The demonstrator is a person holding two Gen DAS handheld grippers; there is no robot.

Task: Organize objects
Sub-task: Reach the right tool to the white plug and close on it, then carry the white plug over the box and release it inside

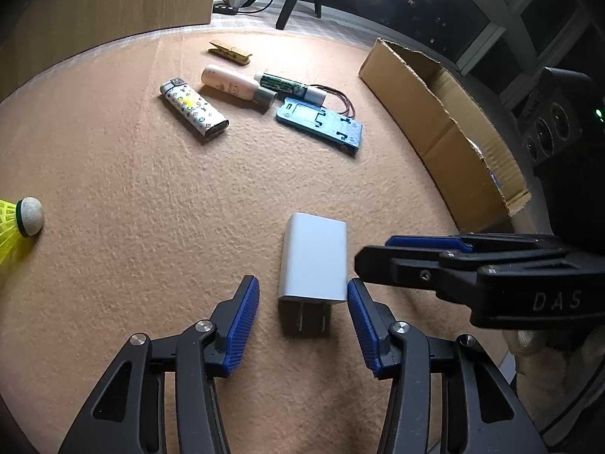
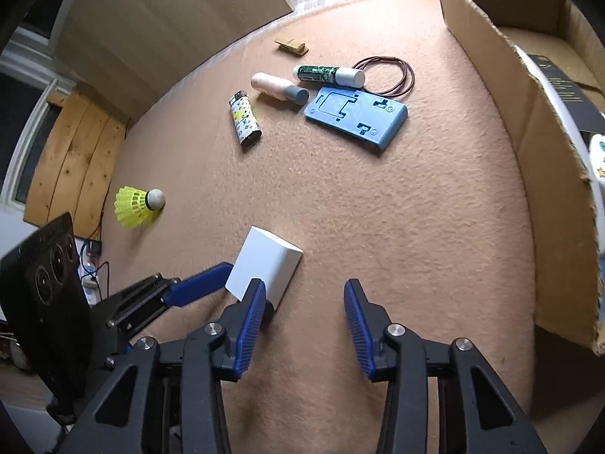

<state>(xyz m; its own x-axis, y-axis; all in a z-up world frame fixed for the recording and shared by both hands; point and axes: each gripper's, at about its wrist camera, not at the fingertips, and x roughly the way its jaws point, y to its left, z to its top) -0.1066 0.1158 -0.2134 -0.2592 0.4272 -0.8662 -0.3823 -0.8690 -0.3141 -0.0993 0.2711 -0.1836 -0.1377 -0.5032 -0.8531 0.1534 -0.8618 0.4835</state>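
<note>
L gripper (image 1: 303, 308) open, jaws either side of white charger (image 1: 314, 259) lying flat on felt mat (image 1: 151, 189), not clamped. R gripper (image 2: 304, 312) open too (just beside charger, nothing between jaws). Box (image 2: 548, 174) on right.

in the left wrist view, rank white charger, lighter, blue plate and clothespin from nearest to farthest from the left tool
1. white charger, between the open fingers of the left tool.
2. lighter, ahead and left.
3. blue plate, ahead and slightly right; close to the lighter's range, hard to separate.
4. clothespin, farthest, near the mat's far edge.
</note>
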